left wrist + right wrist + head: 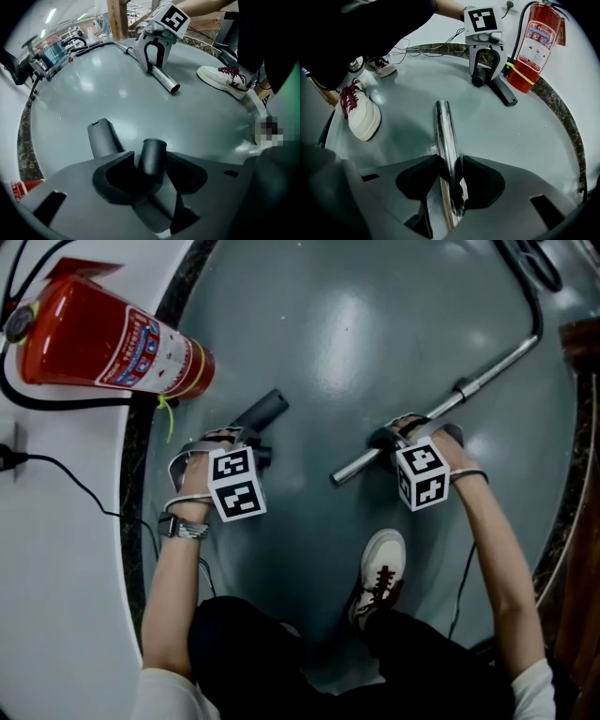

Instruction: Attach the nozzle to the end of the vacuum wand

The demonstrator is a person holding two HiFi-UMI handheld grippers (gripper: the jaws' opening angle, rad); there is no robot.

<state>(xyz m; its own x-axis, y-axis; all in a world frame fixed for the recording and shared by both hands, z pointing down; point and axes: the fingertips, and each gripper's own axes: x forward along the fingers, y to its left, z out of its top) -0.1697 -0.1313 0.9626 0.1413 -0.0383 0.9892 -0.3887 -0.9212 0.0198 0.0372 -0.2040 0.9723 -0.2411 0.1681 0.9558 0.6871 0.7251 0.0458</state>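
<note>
Both claws stand open over the glossy grey floor (pixel 375 334). The left gripper (pixel 151 171) straddles the dark grey plastic nozzle (pixel 153 154) at left. The right gripper (pixel 452 180) straddles the chrome metal wand tube (pixel 443 131) at right, near its open end. Close squarely on each part, then align collar and tube end on one axis.

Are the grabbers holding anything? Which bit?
Nothing is gripped yet. The left gripper, jaws open, straddles the nozzle at its round end; the right gripper straddles the wand near its open end.
</note>
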